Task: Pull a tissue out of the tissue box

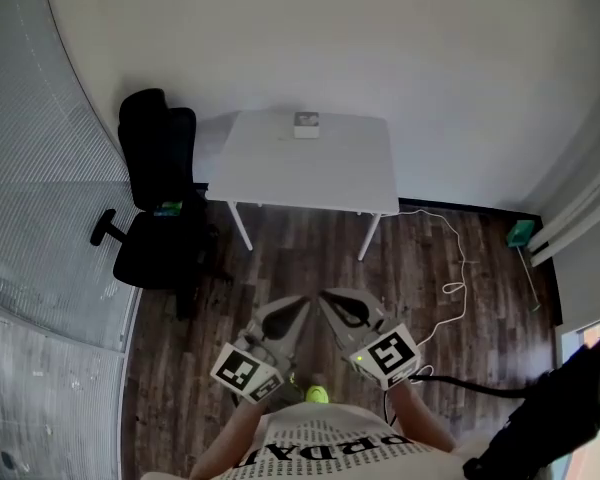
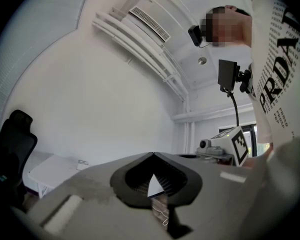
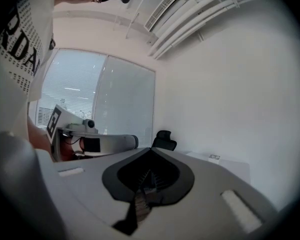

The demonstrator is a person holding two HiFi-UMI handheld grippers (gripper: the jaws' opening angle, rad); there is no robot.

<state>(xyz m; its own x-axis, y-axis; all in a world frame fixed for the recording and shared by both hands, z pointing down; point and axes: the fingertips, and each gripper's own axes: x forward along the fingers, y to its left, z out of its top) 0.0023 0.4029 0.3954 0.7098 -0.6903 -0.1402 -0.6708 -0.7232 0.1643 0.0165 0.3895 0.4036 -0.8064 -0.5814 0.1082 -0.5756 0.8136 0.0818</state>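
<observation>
A small tissue box (image 1: 306,124) sits at the far edge of a white table (image 1: 310,173), against the wall. It shows tiny in the left gripper view as the tissue box (image 2: 81,163) and in the right gripper view as the tissue box (image 3: 214,157). Both grippers are held close to the person's body, well short of the table. My left gripper (image 1: 302,301) has its jaw tips touching, with nothing between them. My right gripper (image 1: 323,295) is shut too and empty. Each gripper shows in the other's view: the right gripper (image 2: 225,146) and the left gripper (image 3: 95,141).
A black office chair (image 1: 158,198) stands left of the table. A white cable (image 1: 458,268) trails over the dark wood floor at the right, near a green object (image 1: 521,232) by the wall. A glass partition with blinds (image 1: 30,168) runs along the left.
</observation>
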